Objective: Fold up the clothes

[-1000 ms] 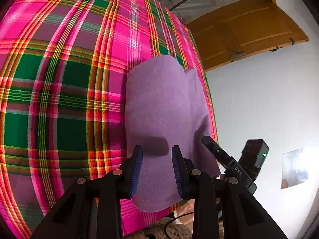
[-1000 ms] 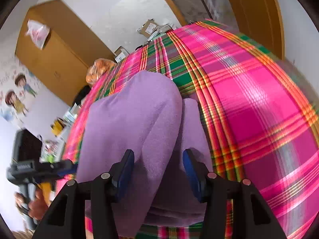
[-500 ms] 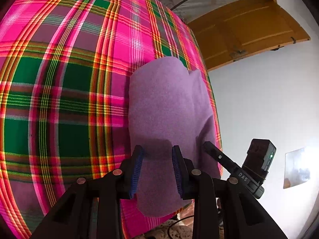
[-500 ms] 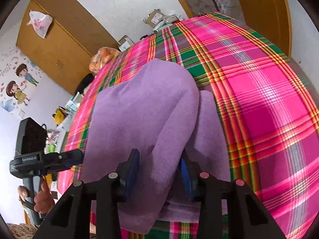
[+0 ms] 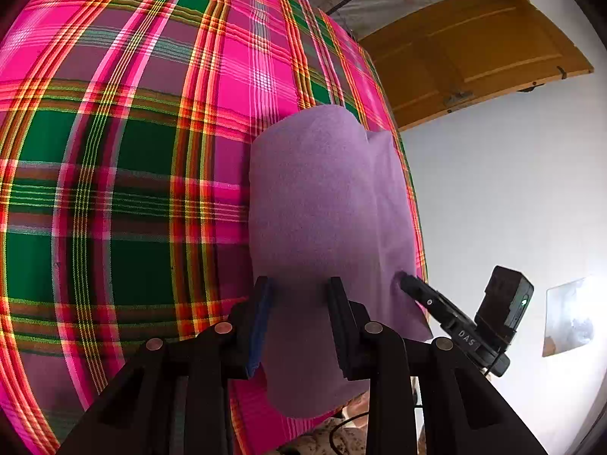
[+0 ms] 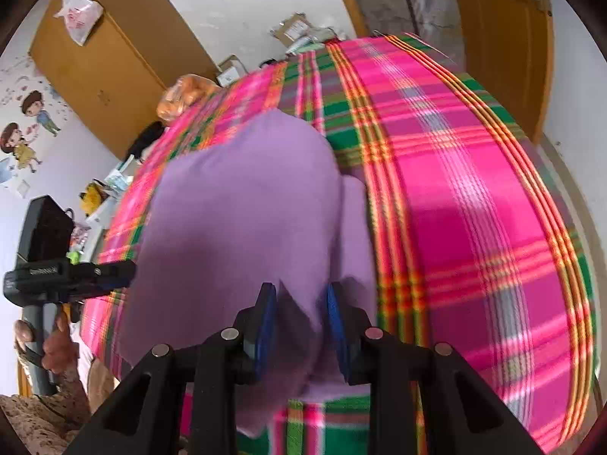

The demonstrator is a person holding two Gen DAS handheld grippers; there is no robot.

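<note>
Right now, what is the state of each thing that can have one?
purple cloth: folded over, lying on the plaid sheet, near edge lifted
plaid sheet: spread flat
left gripper: shut on purple cloth
right gripper: closing, purple cloth between its jaws
wooden door: open

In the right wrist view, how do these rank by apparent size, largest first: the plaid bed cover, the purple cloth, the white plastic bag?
1. plaid bed cover
2. purple cloth, though it looks bigger because it is nearest the camera
3. white plastic bag, far off on the cupboard
</note>
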